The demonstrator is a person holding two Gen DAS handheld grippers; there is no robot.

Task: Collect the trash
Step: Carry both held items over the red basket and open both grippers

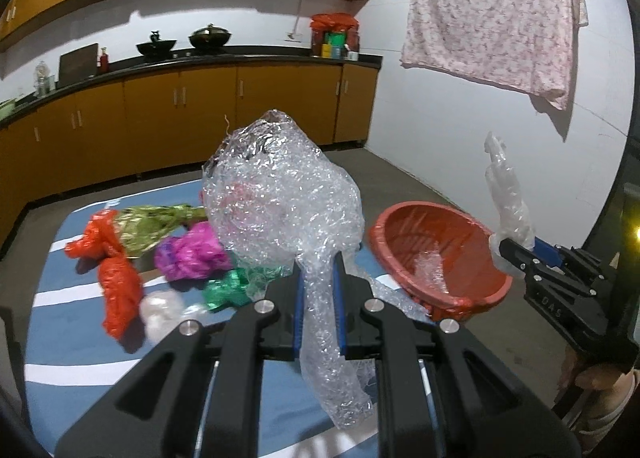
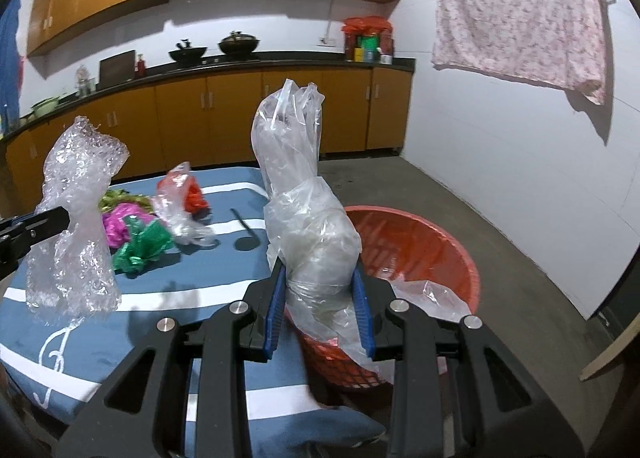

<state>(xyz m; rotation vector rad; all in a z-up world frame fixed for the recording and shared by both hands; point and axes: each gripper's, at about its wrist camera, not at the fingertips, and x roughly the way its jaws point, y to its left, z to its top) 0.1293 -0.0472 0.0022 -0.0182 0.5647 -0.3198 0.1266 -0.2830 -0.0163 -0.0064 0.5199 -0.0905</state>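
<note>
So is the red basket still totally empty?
No, the red basket already has a crumpled piece of clear plastic lying inside it on the bottom.

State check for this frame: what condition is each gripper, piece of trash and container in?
Left gripper: shut on crumpled clear bubble wrap, lifted.
Right gripper: shut on clear plastic bag, above the basket.
Red plastic basket: upright, some clear plastic inside.
Magenta foil wad: lying on the blue cloth.

Glossy crinkled bubble wrap (image 1: 280,194), smooth clear plastic bag (image 2: 308,218), seemingly plastic ribbed red basket (image 1: 436,234), soft cloth tablecover (image 1: 76,298).
</note>
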